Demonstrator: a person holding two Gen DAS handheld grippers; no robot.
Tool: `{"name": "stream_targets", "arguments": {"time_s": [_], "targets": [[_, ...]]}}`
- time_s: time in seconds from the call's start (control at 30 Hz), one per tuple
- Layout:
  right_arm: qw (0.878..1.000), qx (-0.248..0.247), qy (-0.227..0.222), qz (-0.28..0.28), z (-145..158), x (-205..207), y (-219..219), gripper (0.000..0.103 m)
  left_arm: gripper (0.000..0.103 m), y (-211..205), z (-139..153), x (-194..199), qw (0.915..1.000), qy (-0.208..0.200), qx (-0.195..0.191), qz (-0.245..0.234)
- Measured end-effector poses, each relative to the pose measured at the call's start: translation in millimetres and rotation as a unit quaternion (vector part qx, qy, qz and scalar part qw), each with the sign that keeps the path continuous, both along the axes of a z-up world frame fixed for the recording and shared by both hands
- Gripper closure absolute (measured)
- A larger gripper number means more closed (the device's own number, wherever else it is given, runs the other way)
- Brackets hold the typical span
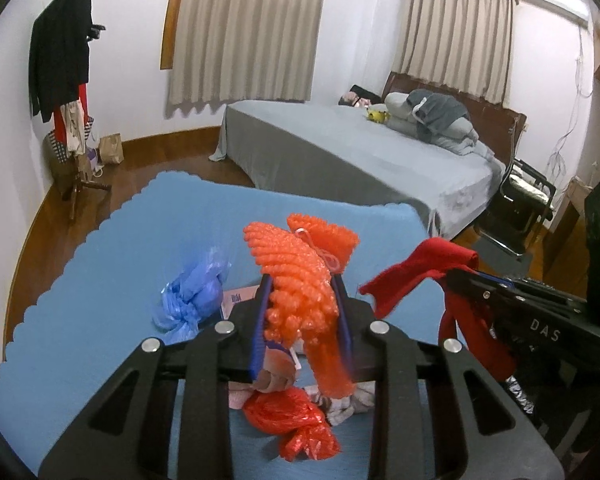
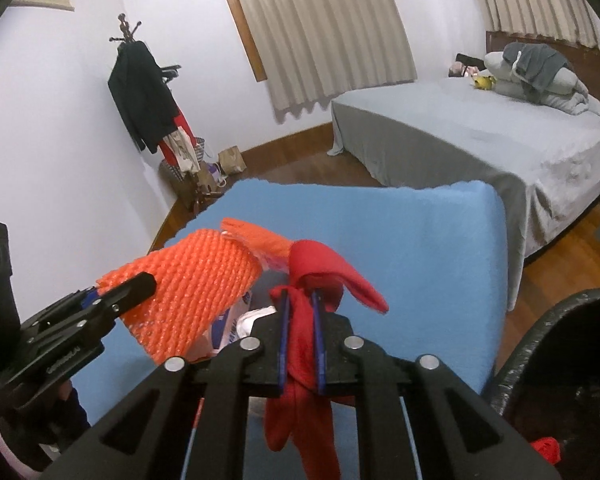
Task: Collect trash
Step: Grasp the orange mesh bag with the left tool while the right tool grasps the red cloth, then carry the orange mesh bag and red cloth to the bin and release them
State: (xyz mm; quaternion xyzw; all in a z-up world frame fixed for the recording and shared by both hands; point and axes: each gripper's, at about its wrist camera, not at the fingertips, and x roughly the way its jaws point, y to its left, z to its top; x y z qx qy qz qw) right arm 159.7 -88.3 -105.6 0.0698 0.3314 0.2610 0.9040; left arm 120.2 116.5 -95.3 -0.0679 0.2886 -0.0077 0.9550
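**Holding two pieces over the table, bag drop pending**

Gripping on both sides. Left gripper (image 1: 302, 312) is clamped on the orange foam net (image 1: 296, 276); the net sticks up past the fingertips and also hangs below the jaws. Right gripper (image 2: 300, 334) is clamped on the red cloth (image 2: 312, 280); the top of it flops over the tips and a long tail dangles under the jaws. Both loads are lifted clear of the blue table (image 1: 100, 240). From the right wrist view the left gripper (image 2: 112, 292) and its net (image 2: 196, 292) sit just to the left, close but not touching the cloth.

Still on the table, seen under and around the left gripper:
- blue bag (image 1: 192, 300), knotted, left of the jaws
- red bag (image 1: 292, 424), knotted, directly below the jaws
- brown lump (image 1: 276, 380) and some white crumpled stuff (image 1: 348, 404) beside the red bag
- pink-white card or packet (image 1: 240, 296), partly hidden, can't tell what it is

Black bin bag (image 2: 560, 360) is at the lower right of the right wrist view, mouth open, just past the table edge. A red scrap (image 2: 546, 450) shows low down near it; can't tell if it's inside or beside.

My read: early to mid task. Two items picked, neither dropped yet. At least four or five items left on the table. Next step looks like moving both loads right to the bag, cloth first since it's nearest.
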Motion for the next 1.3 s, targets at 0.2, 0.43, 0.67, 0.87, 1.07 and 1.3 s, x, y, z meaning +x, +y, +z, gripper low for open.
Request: {"name": "stream_targets", "arguments": {"time_s": [0.2,0.43,0.67,0.87,1.07,1.3], "targets": [[1.000,0.007,-0.014,-0.003,15,-12,-6,0.093,0.076,-3,17,-10,0.9998,-0.018,-0.002,0.001],[1.000,0.007,-0.023,-0.001,22,-16,-11,0.093,0.076,-8,26,-20,0.9995,-0.033,0.000,-0.003],[0.999,-0.038,0.019,-0.007,-16,-11,-2,0.084,0.076,-10,-5,-20,0.9999,0.004,0.002,-0.016],[0.996,-0.061,0.061,-0.016,-53,-8,3,0.059,0.076,-9,-36,-22,0.9990,0.039,0.002,-0.023],[0.990,-0.088,0.106,-0.023,-93,3,3,0.051,0.077,-4,-51,-25,0.9982,0.056,0.000,-0.021],[0.991,-0.059,0.119,0.001,-95,5,-4,0.094,0.078,-2,-50,-25,0.9983,0.053,-0.005,-0.022]]}}
